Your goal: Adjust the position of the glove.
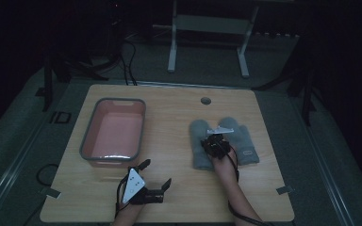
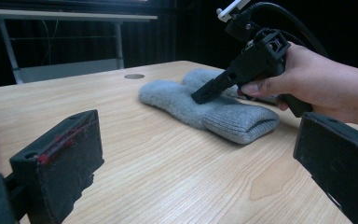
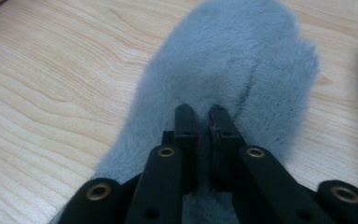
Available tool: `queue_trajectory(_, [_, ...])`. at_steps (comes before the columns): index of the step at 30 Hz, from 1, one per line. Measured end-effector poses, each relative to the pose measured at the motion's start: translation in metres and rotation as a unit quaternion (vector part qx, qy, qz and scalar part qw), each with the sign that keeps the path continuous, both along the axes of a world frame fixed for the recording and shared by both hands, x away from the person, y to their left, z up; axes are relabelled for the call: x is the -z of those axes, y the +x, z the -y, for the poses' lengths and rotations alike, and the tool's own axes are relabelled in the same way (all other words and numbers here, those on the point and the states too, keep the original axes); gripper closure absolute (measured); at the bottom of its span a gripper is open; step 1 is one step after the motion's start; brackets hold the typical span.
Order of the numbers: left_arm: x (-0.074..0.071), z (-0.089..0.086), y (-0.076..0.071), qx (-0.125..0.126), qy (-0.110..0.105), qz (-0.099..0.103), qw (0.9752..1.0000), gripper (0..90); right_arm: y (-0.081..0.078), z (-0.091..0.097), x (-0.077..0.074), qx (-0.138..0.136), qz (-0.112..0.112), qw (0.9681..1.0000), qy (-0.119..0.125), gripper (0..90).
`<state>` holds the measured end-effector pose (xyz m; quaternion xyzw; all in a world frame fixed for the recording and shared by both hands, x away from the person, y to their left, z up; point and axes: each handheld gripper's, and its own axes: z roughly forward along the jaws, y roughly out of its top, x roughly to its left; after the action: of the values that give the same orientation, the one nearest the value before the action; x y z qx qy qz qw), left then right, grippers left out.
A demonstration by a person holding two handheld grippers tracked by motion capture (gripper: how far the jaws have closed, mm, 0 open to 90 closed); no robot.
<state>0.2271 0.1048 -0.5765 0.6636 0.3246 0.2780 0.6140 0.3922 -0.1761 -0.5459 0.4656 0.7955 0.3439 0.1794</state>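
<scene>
- While the left gripper [image 1: 154, 175] idles with its jaws spread wide and nothing between them, the right gripper [image 1: 215, 140] is down on the grey mittens.
- Landmark: pink bin [image 1: 88, 141] with a grey rim, on the wooden table [image 1: 169, 117].
- Two grey mittens lie flat side by side, well to the right of the bin, past a bare strip of tabletop.
- Near mitten [image 1: 199, 146] is the one closer to the bin; far mitten [image 1: 245, 146] sits on its other side, the two touching.
- Right gripper jaws are nearly together, tips angled down into the fuzzy surface of the near mitten [image 3: 233, 70]. A tuft of fleece looks pinched between the tips; the mitten lies flat on the table.
- In the left gripper view the right hand [image 2: 307, 84] wraps the handle, jaws slanting down onto the near mitten [image 2: 191, 105] just ahead of its ribbed cuff [image 2: 242, 122].
- Left gripper sits just off the bin's near right corner, close to the table's front edge, clear of bin and mittens.
</scene>
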Motion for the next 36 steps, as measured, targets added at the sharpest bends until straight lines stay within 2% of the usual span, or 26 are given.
queue_trajectory(5, [0.0, 0.0, 0.0, 0.0, 0.001, 0.0, 1.0, 1.8, 0.001, 0.001, -0.002, -0.003, -0.006, 1.0, 0.002, 81.3])
queue_trajectory(6, [0.0, 0.0, 0.0, 0.0, 0.002, -0.001, 1.0, 1.7, 0.001, 0.001, -0.003, -0.007, -0.008, 0.9999, 0.004, 74.0])
queue_trajectory(7, [0.0, 0.0, 0.0, 0.001, 0.002, 0.0, 1.0, 1.7, 0.001, 0.002, -0.004, -0.009, -0.012, 0.9999, 0.008, 71.7])
queue_trajectory(11, [0.0, 0.0, 0.0, 0.001, 0.0, 0.0, 1.0, 1.7, -0.001, 0.007, -0.015, -0.012, -0.002, 0.9999, 0.011, 63.9])
queue_trajectory(15, [0.0, 0.0, 0.0, 0.0, 0.0, 0.0, 1.0, 1.7, -0.004, 0.023, -0.031, -0.015, 0.016, 0.9996, 0.015, 56.3])
queue_trajectory(17, [0.0, 0.0, 0.0, 0.0, 0.0, 0.0, 1.0, 1.7, -0.004, 0.028, -0.035, -0.014, 0.018, 0.9996, 0.013, 54.5])
queue_trajectory(19, [0.0, 0.0, 0.0, 0.0, 0.001, 0.0, 1.0, 1.7, -0.003, 0.047, -0.041, -0.007, 0.024, 0.9997, 0.009, 49.7])
queue_trajectory(26, [0.0, 0.0, 0.0, -0.001, 0.001, -0.001, 1.0, 1.7, 0.004, 0.093, -0.046, 0.031, 0.027, 0.9991, -0.008, 50.6])
queue_trajectory(28, [0.0, 0.0, 0.0, -0.001, 0.001, -0.001, 1.0, 1.7, 0.005, 0.1, -0.047, 0.037, 0.032, 0.9987, -0.012, 50.8])
queue_trajectory(30, [0.0, 0.0, 0.0, -0.003, 0.0, -0.001, 1.0, 1.7, 0.011, 0.117, -0.048, 0.045, 0.04, 0.998, -0.017, 50.6])
queue_trajectory(33, [0.0, 0.0, 0.0, -0.004, 0.0, -0.001, 1.0, 1.7, 0.017, 0.129, -0.044, 0.034, 0.035, 0.9987, -0.016, 48.9])
queue_trajectory(36, [0.0, 0.0, 0.0, -0.004, -0.001, -0.001, 1.0, 1.7, 0.02, 0.133, -0.039, 0.017, 0.034, 0.999, -0.024, 48.8])
